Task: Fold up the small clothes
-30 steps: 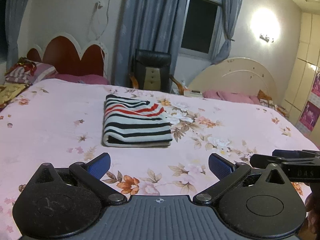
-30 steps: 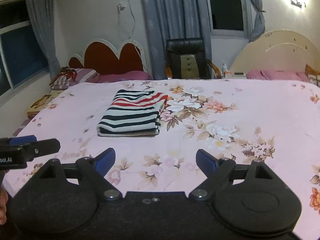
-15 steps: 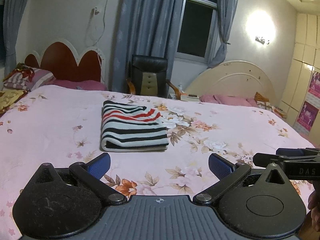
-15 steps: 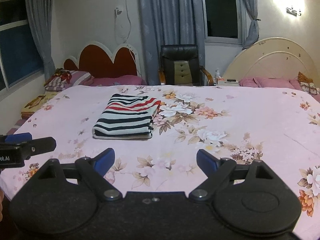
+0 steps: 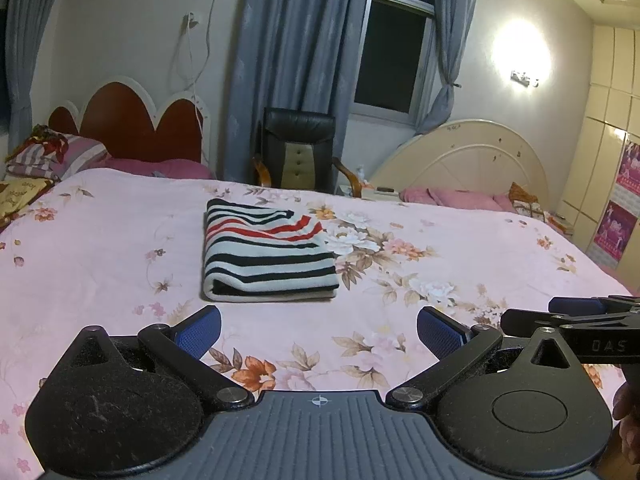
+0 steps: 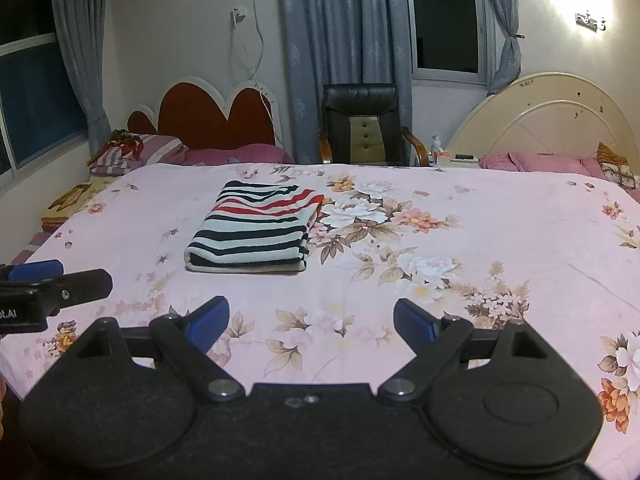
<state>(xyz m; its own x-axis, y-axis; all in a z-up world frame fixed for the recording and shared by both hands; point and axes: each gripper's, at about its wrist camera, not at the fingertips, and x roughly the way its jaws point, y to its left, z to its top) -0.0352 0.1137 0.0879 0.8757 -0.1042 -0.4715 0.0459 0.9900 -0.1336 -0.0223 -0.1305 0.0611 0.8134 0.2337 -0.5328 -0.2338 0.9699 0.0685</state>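
While the striped shirt [image 5: 266, 254] lies folded flat on the bed [image 5: 100, 240], just above the middle of the frame, we hold our left gripper [image 5: 319, 330] and right gripper [image 6: 311, 320] wide and empty below it, the left one nearer.

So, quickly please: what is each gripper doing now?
Left gripper: open, holding nothing.
Right gripper: open, holding nothing.
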